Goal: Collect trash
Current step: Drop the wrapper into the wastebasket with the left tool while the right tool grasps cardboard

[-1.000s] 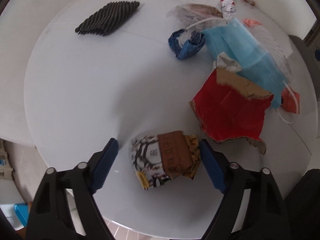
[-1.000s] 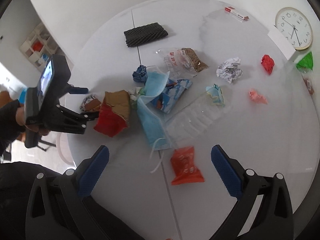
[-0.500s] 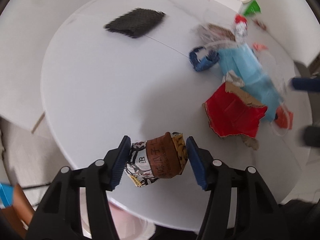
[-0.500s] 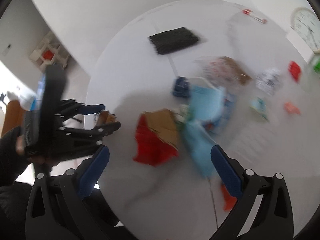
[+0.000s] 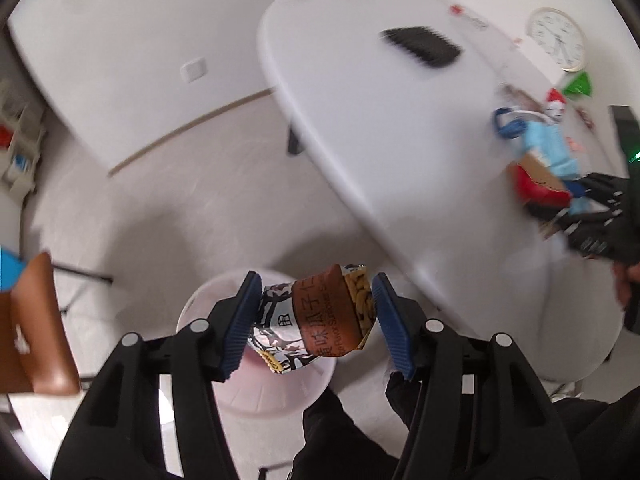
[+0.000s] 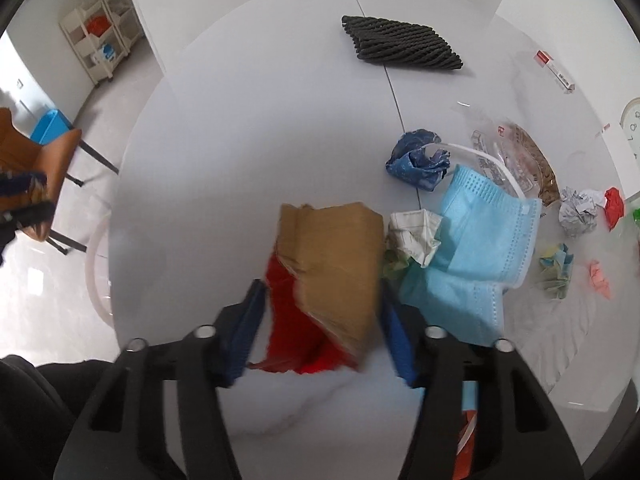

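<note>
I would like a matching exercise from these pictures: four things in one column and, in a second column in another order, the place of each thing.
Things:
1. crumpled brown-and-white snack wrapper
2. torn red-and-brown cardboard piece
3. black knitted cloth
4. pale pink round bin

Places:
A. on the floor beside the white round table
B. between the pads of the left tool
C. lying alone at the far side of the table
D. between the closing pads of the right tool

Pairs: 1-B, 2-D, 3-C, 4-A
</note>
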Demonstrator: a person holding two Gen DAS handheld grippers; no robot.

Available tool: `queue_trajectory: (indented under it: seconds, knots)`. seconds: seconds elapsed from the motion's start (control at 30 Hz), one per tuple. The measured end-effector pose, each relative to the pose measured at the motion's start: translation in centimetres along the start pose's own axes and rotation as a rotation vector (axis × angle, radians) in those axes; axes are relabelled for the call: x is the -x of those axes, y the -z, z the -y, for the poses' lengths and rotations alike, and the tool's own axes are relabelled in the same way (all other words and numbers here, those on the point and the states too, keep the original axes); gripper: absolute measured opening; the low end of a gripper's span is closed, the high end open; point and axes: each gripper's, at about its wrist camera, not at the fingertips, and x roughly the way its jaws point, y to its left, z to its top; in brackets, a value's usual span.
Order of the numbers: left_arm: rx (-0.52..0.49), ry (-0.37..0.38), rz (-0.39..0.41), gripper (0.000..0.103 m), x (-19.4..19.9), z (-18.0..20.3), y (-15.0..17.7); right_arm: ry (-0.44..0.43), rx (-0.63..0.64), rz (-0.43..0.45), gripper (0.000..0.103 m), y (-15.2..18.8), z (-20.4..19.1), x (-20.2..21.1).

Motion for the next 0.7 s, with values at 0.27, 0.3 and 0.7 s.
queue_trajectory:
  seconds: [0.27, 0.3, 0.7]
  knots:
    - [0.111, -0.011, -0.087, 0.056, -3.7, -5.8, 4.0, -0.036, -0.080, 0.004, 0.037, -0.5, 0.0, 1.0]
    - [0.115, -0.008, -0.094, 0.056, -4.1, -6.1, 4.3, -0.042, -0.094, 0.012, 0.037, -0.5, 0.0, 1.5]
    - [0.202, 0.003, -0.115, 0.086, -3.9, -8.4, 5.1, -0.231, -0.036, 0.116, 0.038, -3.0, -7.1, 7.8]
